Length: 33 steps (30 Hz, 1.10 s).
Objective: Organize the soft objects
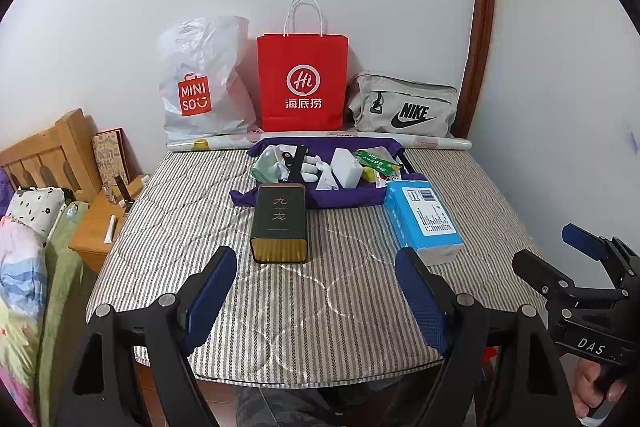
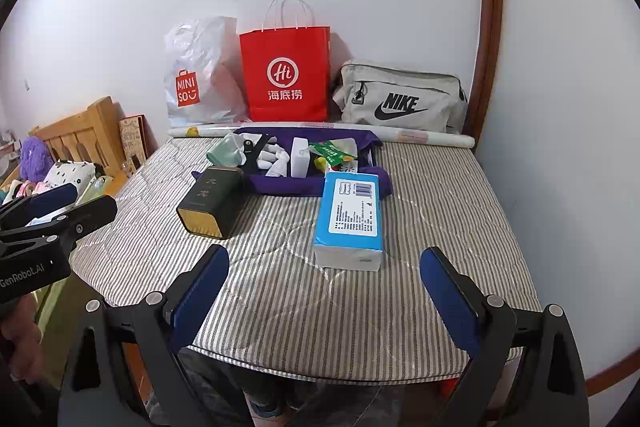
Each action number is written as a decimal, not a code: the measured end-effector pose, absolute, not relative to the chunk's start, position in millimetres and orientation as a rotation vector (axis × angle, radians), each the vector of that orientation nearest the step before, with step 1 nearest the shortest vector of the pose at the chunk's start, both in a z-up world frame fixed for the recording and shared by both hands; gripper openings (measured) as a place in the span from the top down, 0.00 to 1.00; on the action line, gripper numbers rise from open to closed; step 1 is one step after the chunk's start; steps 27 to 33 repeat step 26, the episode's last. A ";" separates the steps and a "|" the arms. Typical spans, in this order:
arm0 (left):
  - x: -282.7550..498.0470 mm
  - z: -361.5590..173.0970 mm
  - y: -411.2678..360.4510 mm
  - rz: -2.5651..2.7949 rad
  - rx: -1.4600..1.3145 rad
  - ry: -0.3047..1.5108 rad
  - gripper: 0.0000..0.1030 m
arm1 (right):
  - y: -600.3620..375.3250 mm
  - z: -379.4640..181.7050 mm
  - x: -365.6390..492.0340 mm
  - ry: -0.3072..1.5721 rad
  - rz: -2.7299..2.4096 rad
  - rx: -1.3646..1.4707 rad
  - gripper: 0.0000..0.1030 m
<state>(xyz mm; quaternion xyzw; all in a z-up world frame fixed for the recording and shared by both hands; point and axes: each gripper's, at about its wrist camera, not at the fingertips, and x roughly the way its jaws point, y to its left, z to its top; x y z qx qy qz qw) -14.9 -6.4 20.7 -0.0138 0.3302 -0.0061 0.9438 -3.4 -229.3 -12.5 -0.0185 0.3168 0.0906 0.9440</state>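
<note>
At the bottom of each wrist view, the left gripper (image 1: 316, 291) and right gripper (image 2: 324, 291) hover over the near edge of the striped mattress (image 2: 420, 211), jaws spread wide and holding nothing. Just beyond the right jaws, at frame centre, lies the blue tissue pack (image 2: 350, 217), untouched, with the dark tin (image 1: 280, 223) ahead of the left jaws. Farther up, the purple cloth tray (image 1: 344, 197) holds small items before the red paper bag (image 1: 302, 83).
</note>
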 end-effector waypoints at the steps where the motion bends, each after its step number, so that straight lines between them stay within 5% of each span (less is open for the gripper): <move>1: -14.8 20.6 -6.4 -0.012 -0.028 0.673 0.22 | -229.1 -12.6 -3.5 0.646 0.184 -0.038 0.07; 33: -14.2 21.1 -8.4 -0.017 -0.017 0.667 0.22 | -227.7 -9.5 -4.1 0.642 0.182 -0.043 0.07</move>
